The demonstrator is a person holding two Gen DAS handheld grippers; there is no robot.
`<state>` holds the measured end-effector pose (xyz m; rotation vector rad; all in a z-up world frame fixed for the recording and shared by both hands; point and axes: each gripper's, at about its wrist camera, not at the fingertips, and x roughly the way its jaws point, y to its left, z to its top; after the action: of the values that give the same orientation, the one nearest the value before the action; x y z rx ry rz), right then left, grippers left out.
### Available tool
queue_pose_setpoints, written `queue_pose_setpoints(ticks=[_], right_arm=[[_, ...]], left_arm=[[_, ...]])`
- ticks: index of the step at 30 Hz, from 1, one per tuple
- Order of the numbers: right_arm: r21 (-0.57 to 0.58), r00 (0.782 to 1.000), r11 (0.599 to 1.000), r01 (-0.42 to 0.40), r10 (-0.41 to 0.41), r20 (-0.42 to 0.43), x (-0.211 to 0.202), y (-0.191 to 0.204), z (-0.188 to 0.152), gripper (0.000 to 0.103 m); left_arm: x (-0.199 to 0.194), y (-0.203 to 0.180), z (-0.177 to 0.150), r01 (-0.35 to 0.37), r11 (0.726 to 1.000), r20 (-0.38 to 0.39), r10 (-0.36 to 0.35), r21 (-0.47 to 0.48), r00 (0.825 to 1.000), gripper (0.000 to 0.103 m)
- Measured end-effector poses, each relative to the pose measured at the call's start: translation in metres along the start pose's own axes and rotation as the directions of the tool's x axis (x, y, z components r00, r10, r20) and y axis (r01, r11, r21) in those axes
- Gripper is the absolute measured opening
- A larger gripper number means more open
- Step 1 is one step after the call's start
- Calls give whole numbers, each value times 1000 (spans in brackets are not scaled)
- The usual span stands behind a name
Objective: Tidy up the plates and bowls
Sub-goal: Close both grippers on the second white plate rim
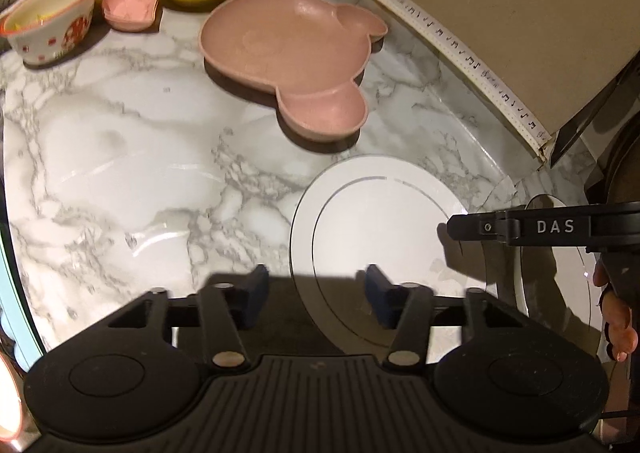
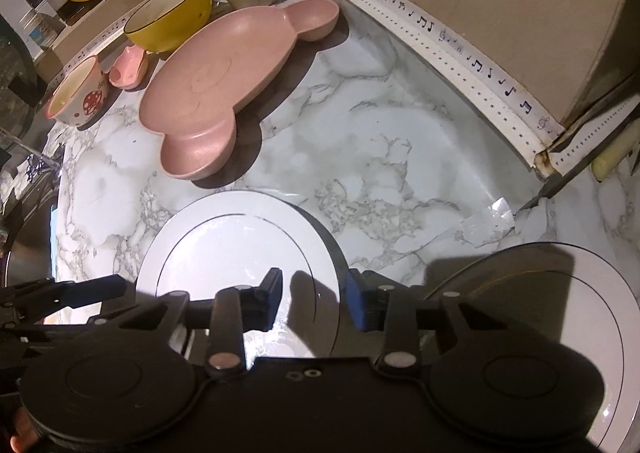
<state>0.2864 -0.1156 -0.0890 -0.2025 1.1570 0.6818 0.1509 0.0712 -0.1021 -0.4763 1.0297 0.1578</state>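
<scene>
My left gripper (image 1: 316,299) part spread, straddling left rim of white plate (image 1: 384,221) on marble counter (image 1: 120,157); pads not touching it. My right gripper (image 2: 314,299) likewise over right rim. Second white plate (image 2: 560,317) just right. Pink mouse-shaped plate (image 1: 280,45) behind.

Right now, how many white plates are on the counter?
2. One white plate lies under both grippers, near the pink mouse-shaped plate. The other white plate lies to its right, partly hidden by the right gripper. More could be hidden.
</scene>
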Motion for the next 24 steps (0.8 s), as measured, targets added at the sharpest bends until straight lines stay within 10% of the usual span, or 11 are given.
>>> queue_pose_setpoints(ticks=[24], right_arm=[[-22, 999, 999, 31, -31, 23, -9, 1, -12, 5]], left_arm=[[-2, 6, -7, -30, 999, 23, 30, -23, 999, 17]])
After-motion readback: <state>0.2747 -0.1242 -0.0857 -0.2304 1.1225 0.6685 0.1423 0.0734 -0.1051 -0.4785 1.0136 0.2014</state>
